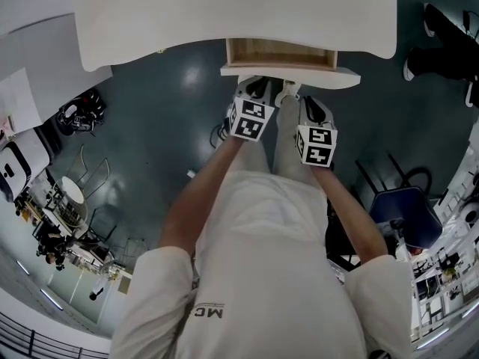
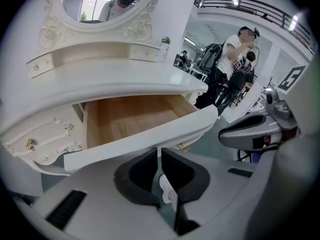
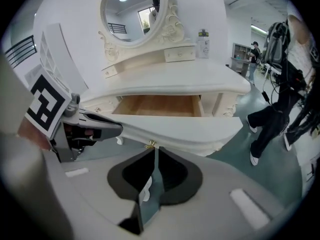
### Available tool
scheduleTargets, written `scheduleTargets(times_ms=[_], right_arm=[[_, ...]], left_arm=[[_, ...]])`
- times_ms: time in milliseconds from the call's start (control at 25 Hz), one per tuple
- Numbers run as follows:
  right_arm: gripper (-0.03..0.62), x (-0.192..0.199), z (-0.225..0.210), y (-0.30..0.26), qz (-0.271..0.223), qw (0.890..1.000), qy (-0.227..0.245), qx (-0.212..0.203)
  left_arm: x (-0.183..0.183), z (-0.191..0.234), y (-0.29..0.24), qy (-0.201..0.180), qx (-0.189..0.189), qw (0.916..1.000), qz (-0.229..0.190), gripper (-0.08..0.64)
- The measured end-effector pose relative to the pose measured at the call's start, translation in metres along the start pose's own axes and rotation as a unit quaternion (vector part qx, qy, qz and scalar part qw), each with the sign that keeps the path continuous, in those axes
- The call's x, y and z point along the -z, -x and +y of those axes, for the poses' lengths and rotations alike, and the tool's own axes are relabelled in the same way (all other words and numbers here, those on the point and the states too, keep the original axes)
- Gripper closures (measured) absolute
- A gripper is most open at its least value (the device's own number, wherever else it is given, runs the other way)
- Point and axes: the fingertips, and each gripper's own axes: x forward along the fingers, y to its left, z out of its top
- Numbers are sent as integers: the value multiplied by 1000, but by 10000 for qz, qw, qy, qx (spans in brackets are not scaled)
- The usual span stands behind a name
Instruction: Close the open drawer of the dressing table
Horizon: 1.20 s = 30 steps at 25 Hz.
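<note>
Drawer [image 1: 281, 54] is seen pulled out from under dressing table [image 1: 224, 6] top, wood inside exposed. Left gripper [image 2: 159, 153] & right gripper [image 3: 153, 153] are both held w/ jaws pressed together, nothing between them. Tips are set side by side at drawer front [image 3: 175, 129], near gold handle [image 3: 150, 144].
</note>
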Motion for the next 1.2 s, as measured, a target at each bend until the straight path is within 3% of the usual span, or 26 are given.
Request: scheduleTargets(times_ms=[80,600,1200], right_arm=[[590,-7,2,0,-68,9999,59,-63],[591,-32,-1,-12,-166,9995,138,-213],[591,-63,-8,-21,-322,9992,117,-203]], left_arm=[[-5,3,-2,70,-40,10000,-18,549],[-26,20,-15,389,-72,9992,-104,549],[-55,38,-27,489,-409,9976,-286,549]])
